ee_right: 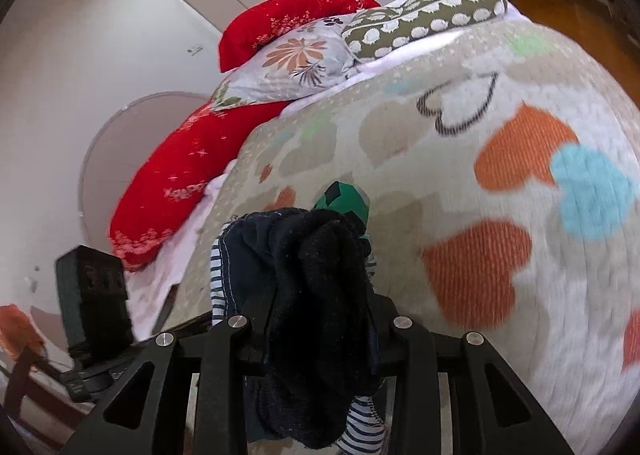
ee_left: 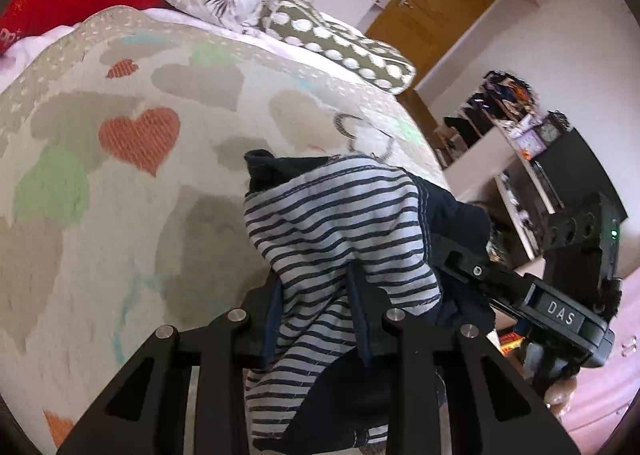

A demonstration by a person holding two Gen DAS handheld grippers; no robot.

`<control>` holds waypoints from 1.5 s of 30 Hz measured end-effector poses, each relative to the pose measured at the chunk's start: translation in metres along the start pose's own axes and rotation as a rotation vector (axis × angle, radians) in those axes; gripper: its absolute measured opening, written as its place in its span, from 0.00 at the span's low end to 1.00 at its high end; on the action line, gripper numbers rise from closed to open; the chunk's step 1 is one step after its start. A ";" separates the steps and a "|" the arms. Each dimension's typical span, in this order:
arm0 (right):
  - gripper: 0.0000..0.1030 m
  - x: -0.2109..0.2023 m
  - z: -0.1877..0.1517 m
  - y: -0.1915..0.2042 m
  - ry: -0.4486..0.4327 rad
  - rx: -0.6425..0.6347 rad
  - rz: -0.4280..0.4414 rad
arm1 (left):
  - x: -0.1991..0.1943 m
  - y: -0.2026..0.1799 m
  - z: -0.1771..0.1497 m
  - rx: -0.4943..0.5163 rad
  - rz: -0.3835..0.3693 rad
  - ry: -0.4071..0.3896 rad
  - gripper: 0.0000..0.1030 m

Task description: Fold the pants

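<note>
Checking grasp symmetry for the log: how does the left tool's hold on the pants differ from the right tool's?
The left tool clamps mostly striped lining of the pants; the right tool clamps dark navy fabric, with stripes only at the edges. The left tool's bunch is flatter and spread; the right tool's is thicker and rolled. Both are shut on the same pants, held above the heart-print bedspread.
</note>
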State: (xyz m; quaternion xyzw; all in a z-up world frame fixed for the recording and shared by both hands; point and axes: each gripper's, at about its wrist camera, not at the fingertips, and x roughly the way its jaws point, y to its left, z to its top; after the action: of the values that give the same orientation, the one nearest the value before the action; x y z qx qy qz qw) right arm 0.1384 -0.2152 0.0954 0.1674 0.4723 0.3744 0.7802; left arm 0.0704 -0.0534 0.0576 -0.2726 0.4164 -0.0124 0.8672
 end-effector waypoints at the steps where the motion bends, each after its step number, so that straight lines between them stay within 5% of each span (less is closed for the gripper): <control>1: 0.35 0.006 0.005 -0.002 0.003 0.002 -0.007 | 0.007 0.004 0.006 -0.005 0.026 0.000 0.28; 5: 0.42 0.036 0.020 -0.019 0.023 -0.011 -0.106 | 0.031 0.023 0.011 -0.028 0.164 0.030 0.28; 8: 0.51 0.055 0.022 -0.040 0.065 0.008 -0.229 | 0.032 0.036 0.006 -0.072 0.153 0.067 0.28; 11: 0.54 0.036 0.024 -0.055 0.025 0.068 -0.173 | 0.013 0.034 -0.003 -0.059 0.183 0.032 0.46; 16: 0.59 -0.017 0.026 -0.041 -0.120 0.044 -0.137 | -0.009 0.024 -0.027 -0.044 0.243 0.003 0.46; 21: 0.59 -0.015 -0.002 -0.030 -0.060 0.051 0.010 | -0.011 0.006 -0.059 -0.008 0.236 -0.031 0.54; 23: 0.58 0.000 -0.013 -0.032 -0.029 0.056 -0.033 | 0.004 0.004 -0.063 0.016 0.257 0.011 0.54; 26: 0.58 0.019 -0.023 -0.049 0.000 0.084 -0.210 | 0.013 0.000 -0.070 0.033 0.279 0.047 0.54; 27: 0.58 0.020 -0.023 -0.053 -0.002 0.077 -0.267 | 0.008 -0.003 -0.072 0.043 0.268 0.037 0.54; 33: 0.58 -0.032 -0.031 -0.046 -0.108 0.083 -0.214 | -0.025 -0.025 -0.085 0.076 0.288 -0.022 0.63; 38: 0.58 -0.069 -0.068 -0.031 -0.150 0.022 -0.305 | -0.060 -0.052 -0.108 0.125 0.398 -0.154 0.80; 45: 0.59 -0.100 -0.121 -0.027 -0.147 0.049 -0.392 | -0.101 -0.086 -0.132 0.232 0.552 -0.296 0.86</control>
State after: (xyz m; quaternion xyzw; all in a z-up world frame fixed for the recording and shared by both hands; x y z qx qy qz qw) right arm 0.0186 -0.3183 0.0796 0.1180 0.4465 0.1907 0.8662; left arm -0.0741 -0.1632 0.1045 -0.0477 0.3397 0.2153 0.9143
